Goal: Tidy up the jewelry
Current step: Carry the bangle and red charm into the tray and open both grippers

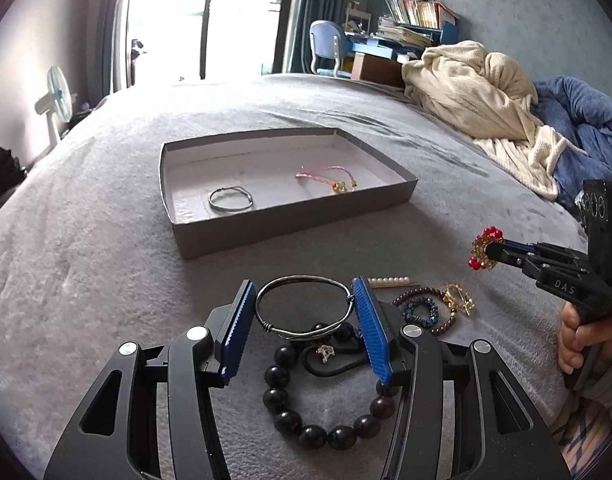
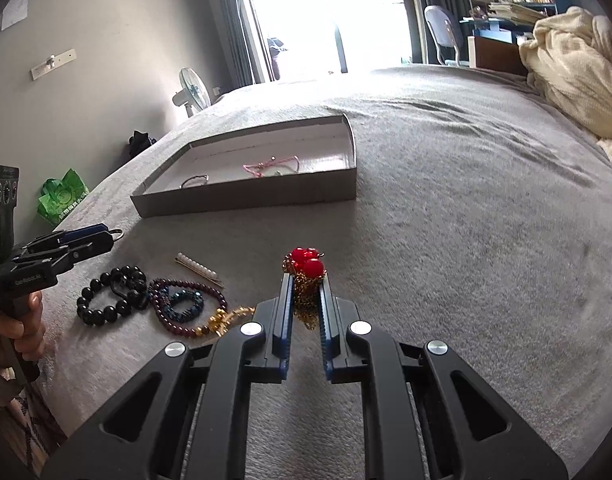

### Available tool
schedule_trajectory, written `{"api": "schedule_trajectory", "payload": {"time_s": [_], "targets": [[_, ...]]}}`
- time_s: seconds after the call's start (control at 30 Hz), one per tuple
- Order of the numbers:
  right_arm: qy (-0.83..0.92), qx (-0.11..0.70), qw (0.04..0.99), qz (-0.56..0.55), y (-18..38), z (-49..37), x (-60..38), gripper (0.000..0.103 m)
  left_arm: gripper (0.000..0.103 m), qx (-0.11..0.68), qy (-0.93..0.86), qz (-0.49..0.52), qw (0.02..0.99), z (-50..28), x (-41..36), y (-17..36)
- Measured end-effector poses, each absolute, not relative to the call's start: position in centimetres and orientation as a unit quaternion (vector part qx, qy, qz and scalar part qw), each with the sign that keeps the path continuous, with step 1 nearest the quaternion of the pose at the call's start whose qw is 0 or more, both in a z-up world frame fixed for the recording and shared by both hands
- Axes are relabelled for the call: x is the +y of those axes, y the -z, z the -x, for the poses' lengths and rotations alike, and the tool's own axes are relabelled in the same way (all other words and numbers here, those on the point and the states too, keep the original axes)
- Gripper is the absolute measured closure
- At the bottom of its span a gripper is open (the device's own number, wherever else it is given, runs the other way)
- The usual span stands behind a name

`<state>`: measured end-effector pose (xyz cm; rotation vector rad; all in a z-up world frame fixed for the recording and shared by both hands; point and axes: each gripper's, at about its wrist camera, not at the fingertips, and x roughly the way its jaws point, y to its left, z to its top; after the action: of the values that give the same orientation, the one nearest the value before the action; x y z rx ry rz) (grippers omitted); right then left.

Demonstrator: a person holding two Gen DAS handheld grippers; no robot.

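A shallow grey box [image 1: 294, 224] sits on the bed and holds a thin silver bangle [image 1: 231, 199] and a pink cord bracelet [image 1: 326, 178]; the box also shows in the right wrist view [image 2: 246, 202]. My left gripper [image 1: 304, 296] is shut on a silver bangle [image 1: 304, 305], its blue pads [image 1: 371, 320] against the ring's sides, above a black bead bracelet [image 1: 326, 412]. My right gripper [image 2: 306, 284] is shut on a red-bead gold chain piece [image 2: 306, 268], held above the bed; it also shows in the left wrist view [image 1: 484, 250].
Loose jewelry lies on the grey bed cover: a pearl hair pin [image 2: 198, 266], a purple bead bracelet [image 2: 186, 308], a blue bead bracelet [image 2: 184, 306] and a gold clasp [image 2: 222, 322]. A cream blanket [image 1: 478, 88] and blue bedding [image 1: 582, 128] are heaped at far right.
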<state>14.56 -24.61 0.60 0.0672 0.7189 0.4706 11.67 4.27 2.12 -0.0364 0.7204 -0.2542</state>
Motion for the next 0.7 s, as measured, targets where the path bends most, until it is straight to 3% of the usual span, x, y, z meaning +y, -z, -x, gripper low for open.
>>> {"api": "schedule_trajectory", "payload": {"time_s": [0.7], "targets": [[-0.248,0.32,0.914,-0.026,-4.2,-18.2,-22.1,0.091,0.051,0.335,0.118,0.007,0.935,-15.1,4.6,-4.1]]}}
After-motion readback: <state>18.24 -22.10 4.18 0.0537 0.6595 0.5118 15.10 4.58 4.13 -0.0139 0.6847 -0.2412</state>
